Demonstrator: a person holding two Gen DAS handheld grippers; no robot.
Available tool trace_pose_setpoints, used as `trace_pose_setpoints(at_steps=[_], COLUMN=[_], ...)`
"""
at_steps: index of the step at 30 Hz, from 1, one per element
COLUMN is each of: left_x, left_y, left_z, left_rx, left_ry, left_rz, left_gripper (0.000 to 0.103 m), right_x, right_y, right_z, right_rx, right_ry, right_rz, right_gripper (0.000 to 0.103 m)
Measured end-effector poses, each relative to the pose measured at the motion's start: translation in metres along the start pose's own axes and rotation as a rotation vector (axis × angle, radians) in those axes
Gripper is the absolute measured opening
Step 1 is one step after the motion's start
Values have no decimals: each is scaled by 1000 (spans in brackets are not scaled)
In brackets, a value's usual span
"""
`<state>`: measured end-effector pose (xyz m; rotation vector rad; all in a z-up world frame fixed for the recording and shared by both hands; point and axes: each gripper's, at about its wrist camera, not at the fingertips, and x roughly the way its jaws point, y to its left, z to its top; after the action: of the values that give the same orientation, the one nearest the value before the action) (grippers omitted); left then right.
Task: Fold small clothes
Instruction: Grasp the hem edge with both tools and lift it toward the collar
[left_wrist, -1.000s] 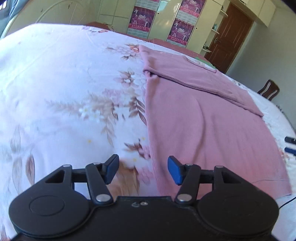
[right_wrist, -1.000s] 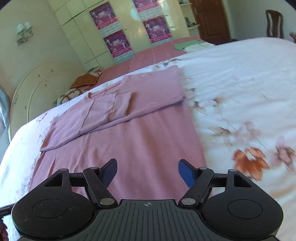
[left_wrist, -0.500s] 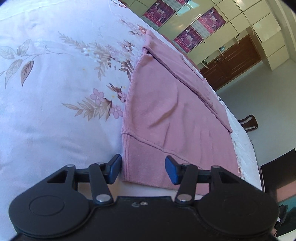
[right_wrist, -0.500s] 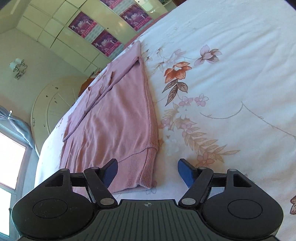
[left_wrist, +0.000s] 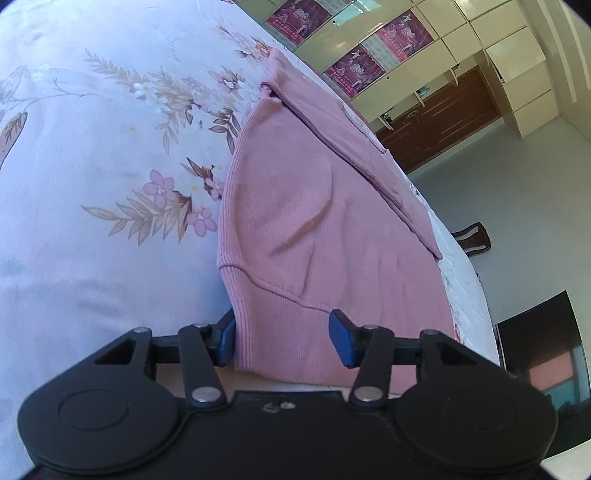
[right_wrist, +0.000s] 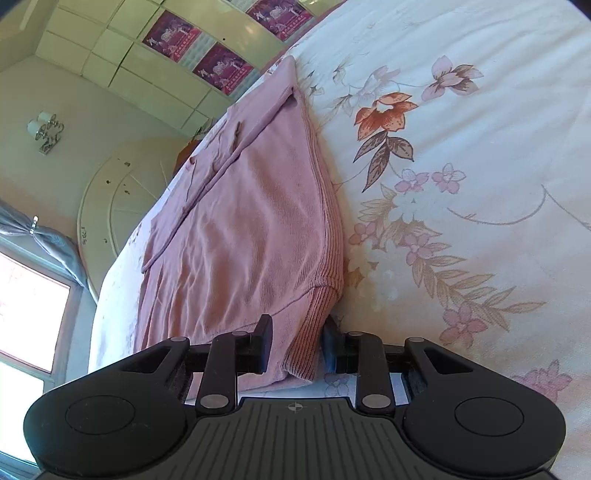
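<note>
Pink sweater (left_wrist: 314, 221) is lying on the floral bedsheet (left_wrist: 92, 184), hem corners sitting between both jaws. Left gripper (left_wrist: 282, 338) is standing apart; right gripper (right_wrist: 297, 347), just closing, is pinching the ribbed hem.

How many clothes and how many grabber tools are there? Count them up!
Pink sweater: 1
Grippers: 2, the left gripper and right gripper; both have just been closing, with the sweater's hem between their fingers
Total: 3
</note>
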<state>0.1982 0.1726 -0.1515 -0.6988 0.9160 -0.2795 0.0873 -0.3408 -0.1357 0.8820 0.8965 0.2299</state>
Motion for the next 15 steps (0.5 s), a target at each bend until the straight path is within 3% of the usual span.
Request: trace_pose_setpoints(at_steps=[2,4,6,8,12,15], left_x=[3,9,10,-2,-38,-35], left_y=[-1,-4,-8,-15,-28,-23], left_z=[2,5,8,9,4,-1], left_rx=[-3,19,21,22,54,86], left_ry=[-14,-18,-36,-101,-225,-187], left_rz=[28,93,117,89,25,60], left_gripper=[32,7,4,4,4,4], right_x=[0,2,6,3,-32,-50], right_y=[-5,1,14,23,38,38], right_z=[0,0,0,0,3,1], right_rx=[23,-23,-108,-145,-186,-223], right_ry=[3,-5,-8,-29,-141,-181], right_rz=[13,-9,-59,-60,57,127], right_gripper=[29,6,6,6,6,6])
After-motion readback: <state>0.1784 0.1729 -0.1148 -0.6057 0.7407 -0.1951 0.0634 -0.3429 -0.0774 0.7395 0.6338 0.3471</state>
